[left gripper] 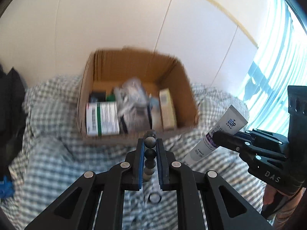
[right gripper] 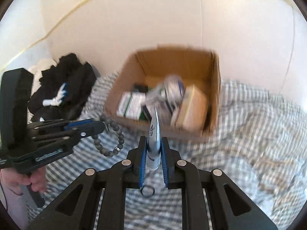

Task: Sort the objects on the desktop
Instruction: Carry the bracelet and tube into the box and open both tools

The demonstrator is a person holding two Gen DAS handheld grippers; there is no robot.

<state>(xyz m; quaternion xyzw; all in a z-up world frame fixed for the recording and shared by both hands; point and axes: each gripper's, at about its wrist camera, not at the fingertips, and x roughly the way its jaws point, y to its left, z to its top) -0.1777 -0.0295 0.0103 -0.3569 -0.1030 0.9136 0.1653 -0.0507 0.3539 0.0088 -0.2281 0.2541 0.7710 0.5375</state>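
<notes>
1. Through the left wrist camera I see my left gripper (left gripper: 150, 143) clamped on a bead bracelet (left gripper: 149, 149), the beads lined up between the blue pads. Ahead, an open box (left gripper: 180, 88) sits on the checked cloth (left gripper: 48, 143), with packets and a white bottle (left gripper: 101, 117) inside. At right, my right gripper (left gripper: 215, 139) grips a white tube (left gripper: 222, 132), clear of the cloth.

2. Through the right wrist camera my right gripper (right gripper: 154, 147) is clamped on the tube (right gripper: 154, 140), its flat end pointing toward the box (right gripper: 215, 88). At left, the left gripper (right gripper: 101, 125) holds the bracelet (right gripper: 115, 134), which hangs in a loop. Black clothes (right gripper: 65, 88) lie behind it.
</notes>
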